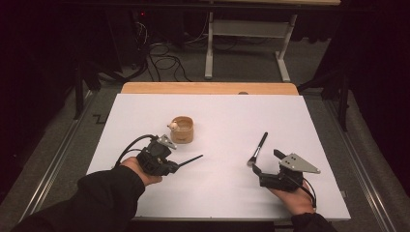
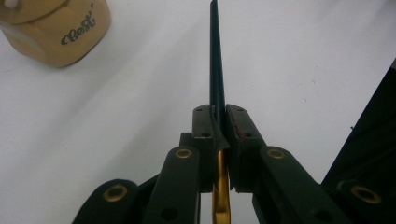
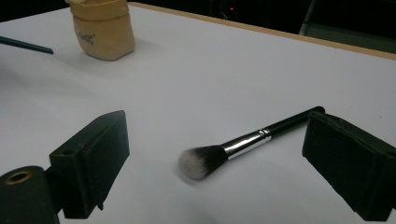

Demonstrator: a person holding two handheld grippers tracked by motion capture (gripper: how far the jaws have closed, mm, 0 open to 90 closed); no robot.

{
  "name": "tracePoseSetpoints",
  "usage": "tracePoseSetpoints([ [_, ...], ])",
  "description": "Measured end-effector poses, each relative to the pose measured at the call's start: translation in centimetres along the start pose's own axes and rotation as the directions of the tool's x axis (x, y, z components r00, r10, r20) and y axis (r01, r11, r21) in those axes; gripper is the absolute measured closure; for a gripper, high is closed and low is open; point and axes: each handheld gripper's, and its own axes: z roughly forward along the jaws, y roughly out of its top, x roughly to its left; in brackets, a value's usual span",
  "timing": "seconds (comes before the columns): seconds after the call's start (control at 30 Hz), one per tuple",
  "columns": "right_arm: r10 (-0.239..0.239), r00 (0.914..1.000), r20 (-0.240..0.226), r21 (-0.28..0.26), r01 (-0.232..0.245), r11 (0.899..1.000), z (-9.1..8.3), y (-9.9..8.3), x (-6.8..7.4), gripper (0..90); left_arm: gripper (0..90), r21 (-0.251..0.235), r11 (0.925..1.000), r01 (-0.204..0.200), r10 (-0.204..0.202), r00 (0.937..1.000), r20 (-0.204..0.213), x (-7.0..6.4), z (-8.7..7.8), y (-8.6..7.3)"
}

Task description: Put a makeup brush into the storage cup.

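A tan pouch [image 1: 182, 129] [image 2: 60, 28] [image 3: 102, 30] with dark lettering stands upright on the white table top [image 1: 217, 111], and something small and pale sits at its rim. My left gripper [image 1: 173, 166] [image 2: 218, 116] is shut on a thin dark brush handle [image 1: 191, 160] [image 2: 215, 56] with a gold ferrule. The handle points right, in front of the pouch. A black makeup brush [image 1: 257, 149] [image 3: 243, 142] with a silver ferrule and grey bristles lies flat on the table. My right gripper [image 1: 267, 162] [image 3: 218, 128] is open, one jaw on each side of that brush, just behind its bristle end.
The white top ends in a wooden strip [image 1: 208, 88] at the far side. Beyond it, on the floor, are black cables [image 1: 164, 60] and a white desk frame [image 1: 246, 43]. Dark metal rails run along both sides of the table.
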Motion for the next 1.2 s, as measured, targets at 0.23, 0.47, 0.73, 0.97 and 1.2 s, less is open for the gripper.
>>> tracePoseSetpoints([
  [0.23, -0.048, 0.9979, -0.044, -0.01, 0.048, 0.999, 0.3, 0.4, 1.5, 8.7, 83.2, 0.013, 0.9991, -0.041, 0.041, 0.9991, 0.007, -0.5, 0.0, -0.1],
  [0.47, -0.087, 0.9914, -0.098, -0.015, 0.086, 0.996, 0.5, 1.2, 3.1, 8.8, 83.2, 0.024, 0.9974, -0.068, 0.068, 0.9976, 0.016, -1.1, 0.6, 0.1],
  [0.73, -0.077, 0.9837, -0.162, -0.048, 0.07, 0.996, 1.1, 3.9, 4.3, 14.7, 83.1, 0.029, 0.9981, -0.054, 0.054, 0.9985, 0.012, -1.3, 0.5, 0.2],
  [0.97, -0.097, 0.9692, -0.226, -0.036, 0.091, 0.995, 2.1, 5.3, 4.9, 16.0, 83.2, 0.032, 0.998, -0.054, 0.054, 0.9985, 0.005, -1.5, 0.4, 0.4],
  [1.2, -0.127, 0.961, -0.246, -0.023, 0.126, 0.992, 3.4, 6.3, 5.9, 16.6, 83.1, 0.04, 0.9981, -0.046, 0.046, 0.9989, 0.0, -1.3, 0.5, 0.6],
])
